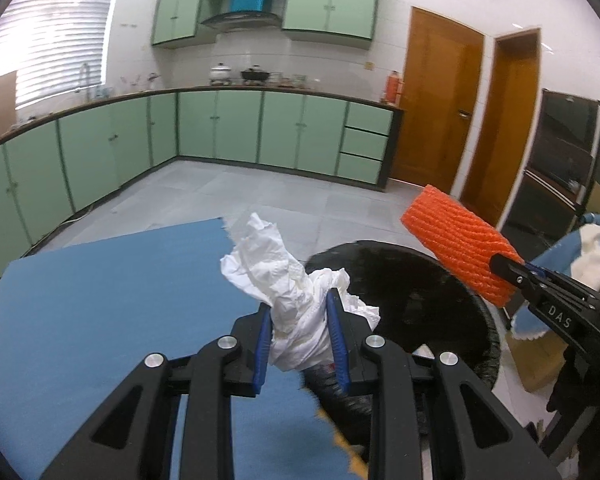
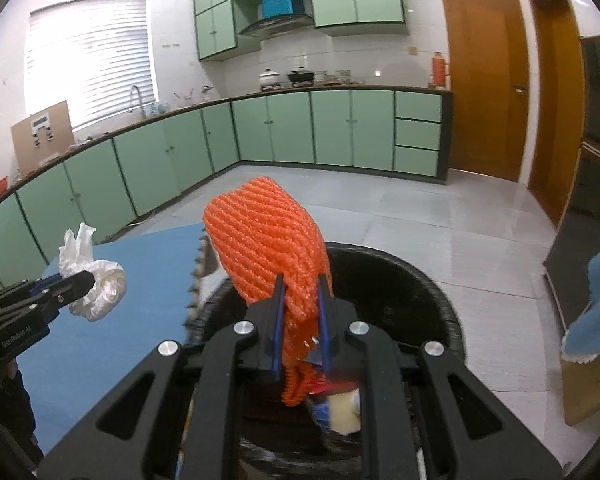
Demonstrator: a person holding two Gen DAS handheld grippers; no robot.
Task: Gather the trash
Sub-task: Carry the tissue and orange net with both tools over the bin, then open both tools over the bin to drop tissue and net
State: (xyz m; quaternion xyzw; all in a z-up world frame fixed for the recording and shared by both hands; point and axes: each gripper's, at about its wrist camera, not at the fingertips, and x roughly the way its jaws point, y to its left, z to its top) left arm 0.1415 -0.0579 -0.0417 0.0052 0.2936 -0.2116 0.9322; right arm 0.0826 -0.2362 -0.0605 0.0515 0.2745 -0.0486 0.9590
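We see that the left gripper is built of matte black plastic, its linkage arms cut with long triangular openings and pinned by round silver screws, and its two fingers are lined with ribbed blue pads. The right gripper has the same black frame, silver pivot screws and thin blue finger pads. Seen from the other camera, its side carries white raised letters reading "DAS", while the left one's side shows pale lettering reading "GenRobot.AI".
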